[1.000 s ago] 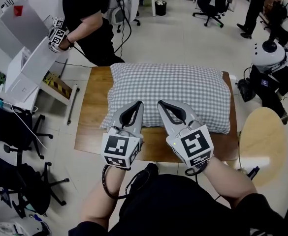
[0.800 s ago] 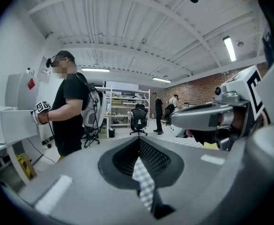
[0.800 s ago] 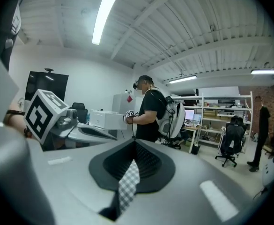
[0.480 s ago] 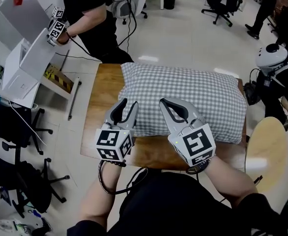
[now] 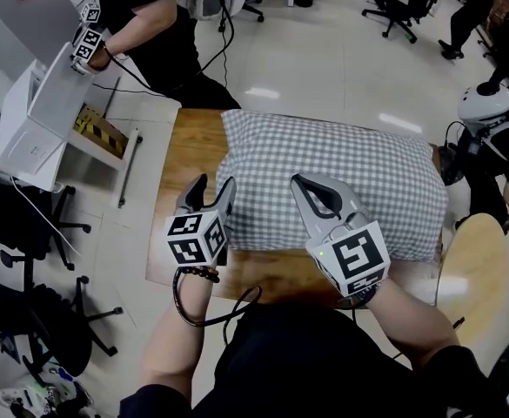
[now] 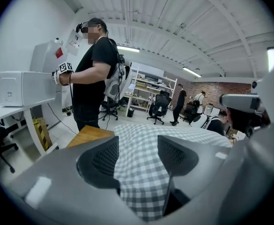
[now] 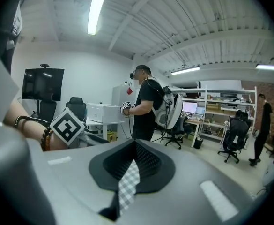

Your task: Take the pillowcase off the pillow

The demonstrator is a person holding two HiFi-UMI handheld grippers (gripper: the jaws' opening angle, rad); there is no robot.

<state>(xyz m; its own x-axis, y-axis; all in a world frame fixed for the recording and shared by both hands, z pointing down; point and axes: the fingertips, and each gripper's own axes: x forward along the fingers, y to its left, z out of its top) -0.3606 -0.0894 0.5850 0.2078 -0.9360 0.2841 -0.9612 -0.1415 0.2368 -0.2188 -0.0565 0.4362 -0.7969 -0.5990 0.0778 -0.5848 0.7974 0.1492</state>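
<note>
A pillow in a grey-and-white checked pillowcase (image 5: 341, 181) lies on a wooden table (image 5: 189, 146). My left gripper (image 5: 215, 184) is at the pillow's near left corner. Its jaws have just been opening and now stand open. In the left gripper view (image 6: 137, 144) the checked cloth (image 6: 141, 182) shows between the pads, which do not press on it. My right gripper (image 5: 299, 181) lies shut over the pillow's near edge. In the right gripper view (image 7: 133, 149) a sliver of checked cloth shows through the slit between the jaws.
A person in black (image 5: 150, 16) stands at the far left by a white box (image 5: 36, 103). Black office chairs (image 5: 28, 233) stand left of the table. A round wooden stool (image 5: 472, 268) and a white machine (image 5: 489, 103) are on the right.
My left gripper has moved left and down to the pillow's near left corner, rolled, and its jaws have opened. The right gripper has shifted over the pillow's near edge and stays shut.
</note>
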